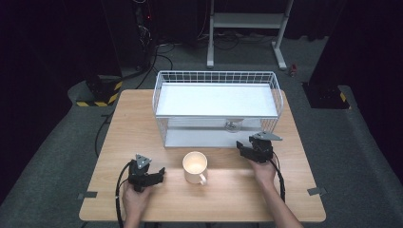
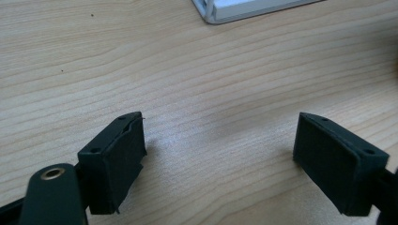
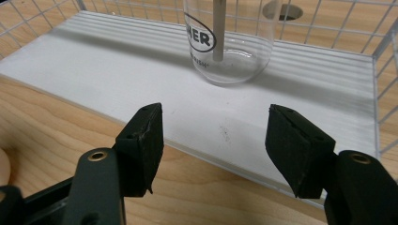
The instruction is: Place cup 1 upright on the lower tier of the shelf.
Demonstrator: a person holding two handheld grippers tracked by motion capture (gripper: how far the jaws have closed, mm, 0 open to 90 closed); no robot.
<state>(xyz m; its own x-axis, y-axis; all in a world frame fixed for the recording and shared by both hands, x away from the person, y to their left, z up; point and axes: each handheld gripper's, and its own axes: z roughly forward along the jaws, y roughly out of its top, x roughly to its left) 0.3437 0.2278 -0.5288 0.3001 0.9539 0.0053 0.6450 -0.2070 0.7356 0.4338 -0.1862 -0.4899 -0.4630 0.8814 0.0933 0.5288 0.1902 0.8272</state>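
A cream mug (image 1: 195,166) stands upright on the wooden table (image 1: 142,123), handle toward the person. To its left, my left gripper (image 1: 160,175) rests low over the wood, its jaws open and empty (image 2: 220,136). My right gripper (image 1: 241,148) is at the front right of a white wire rack (image 1: 216,76), jaws open with nothing between them (image 3: 216,126). A clear glass (image 3: 230,42) with a printed logo stands upright on the rack's lower white board (image 3: 117,70), a short way beyond the right gripper's fingertips. From the high view the glass (image 1: 233,126) sits under the rack's upper shelf.
The rack's wire sides (image 3: 385,56) rise around the glass to the right and behind. A corner of the white board (image 2: 220,11) lies ahead of the left gripper. Cables trail from both grippers toward the table's front edge (image 1: 199,219). Dark floor and stands surround the table.
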